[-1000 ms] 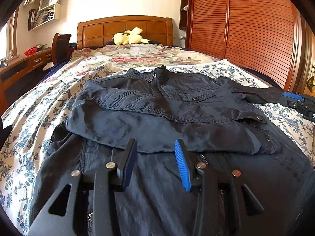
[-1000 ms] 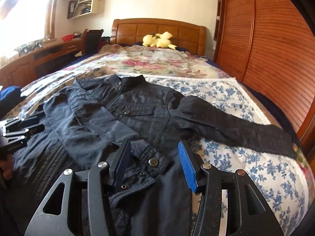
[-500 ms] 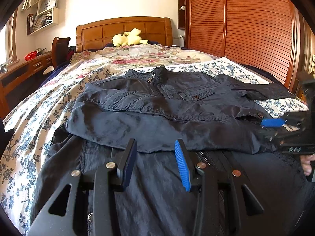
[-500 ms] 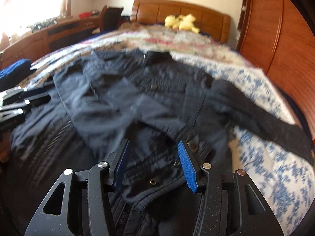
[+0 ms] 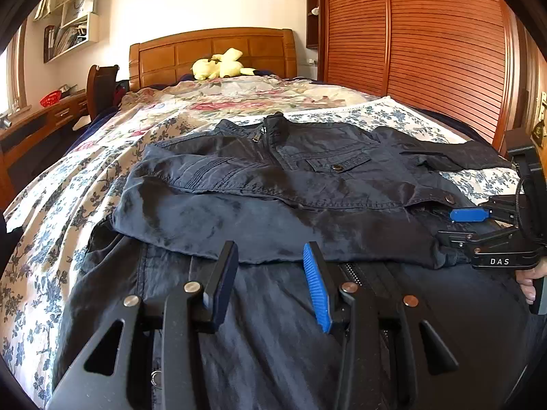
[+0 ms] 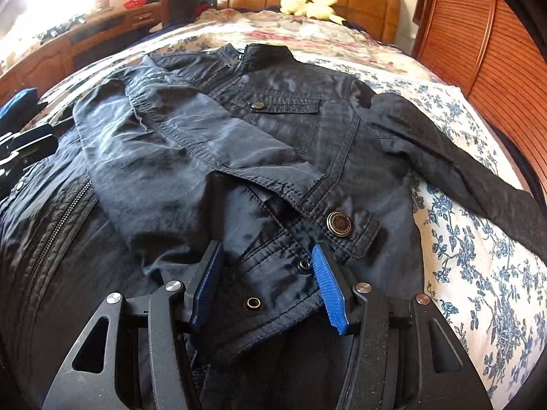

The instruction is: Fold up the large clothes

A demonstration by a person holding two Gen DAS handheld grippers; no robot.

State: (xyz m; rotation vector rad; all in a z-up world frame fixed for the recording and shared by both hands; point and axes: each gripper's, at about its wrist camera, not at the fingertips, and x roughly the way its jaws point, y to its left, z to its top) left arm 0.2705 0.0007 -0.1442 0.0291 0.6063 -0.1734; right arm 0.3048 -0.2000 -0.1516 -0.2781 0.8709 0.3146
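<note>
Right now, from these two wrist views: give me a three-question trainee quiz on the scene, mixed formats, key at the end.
1. True or false: both sleeves of the dark jacket are folded across its front.
2. Which part of the jacket lies between the pads of the right tool? A) collar B) snap-button cuff C) chest pocket
3. Fill in: the yellow plush toy sits against the wooden ____.

Key:
1. False; one sleeve lies across the front, the other stretches out over the floral bedspread.
2. B
3. headboard
</note>
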